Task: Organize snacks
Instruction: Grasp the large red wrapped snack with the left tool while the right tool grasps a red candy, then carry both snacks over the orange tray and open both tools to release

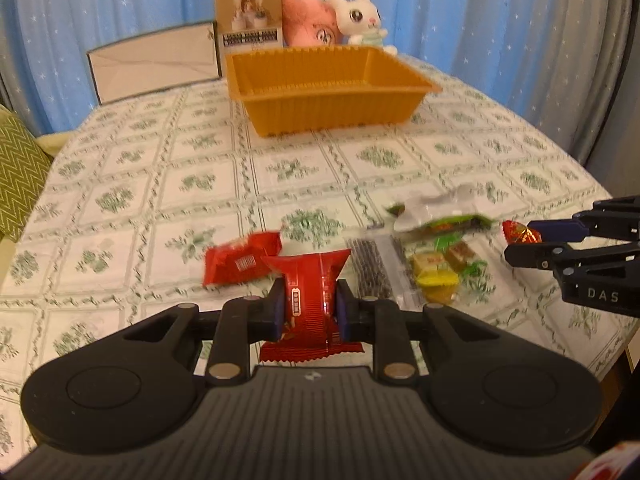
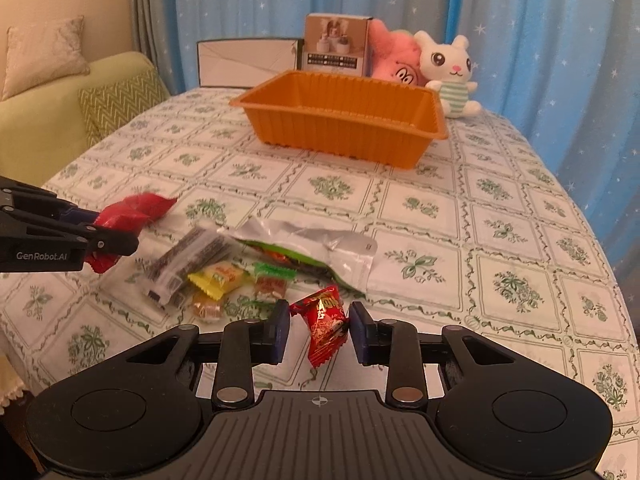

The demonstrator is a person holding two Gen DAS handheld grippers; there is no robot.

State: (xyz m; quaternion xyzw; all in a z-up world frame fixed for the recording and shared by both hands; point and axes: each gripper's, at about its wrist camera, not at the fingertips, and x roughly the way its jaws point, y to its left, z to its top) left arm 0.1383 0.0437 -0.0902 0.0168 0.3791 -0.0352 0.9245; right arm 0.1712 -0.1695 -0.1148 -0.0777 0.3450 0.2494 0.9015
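Note:
My left gripper (image 1: 310, 306) is shut on a red snack packet (image 1: 310, 296) and holds it just above the table. A second red packet (image 1: 240, 258) lies just beyond it to the left. My right gripper (image 2: 318, 326) has its jaws around a small red candy (image 2: 326, 320); the right pad touches it, and a gap shows on the left. The orange tray (image 2: 348, 132) stands empty at the far middle of the table. Loose snacks lie between the grippers: a dark striped packet (image 2: 188, 262), yellow candies (image 2: 218, 278) and a silver-green pouch (image 2: 320, 252).
A brown box (image 2: 336, 46), a pink plush (image 2: 396, 60) and a white rabbit plush (image 2: 450, 76) stand behind the tray. An open white box (image 2: 248, 62) sits at the far left. A green sofa with cushions (image 2: 116, 100) borders the table's left edge.

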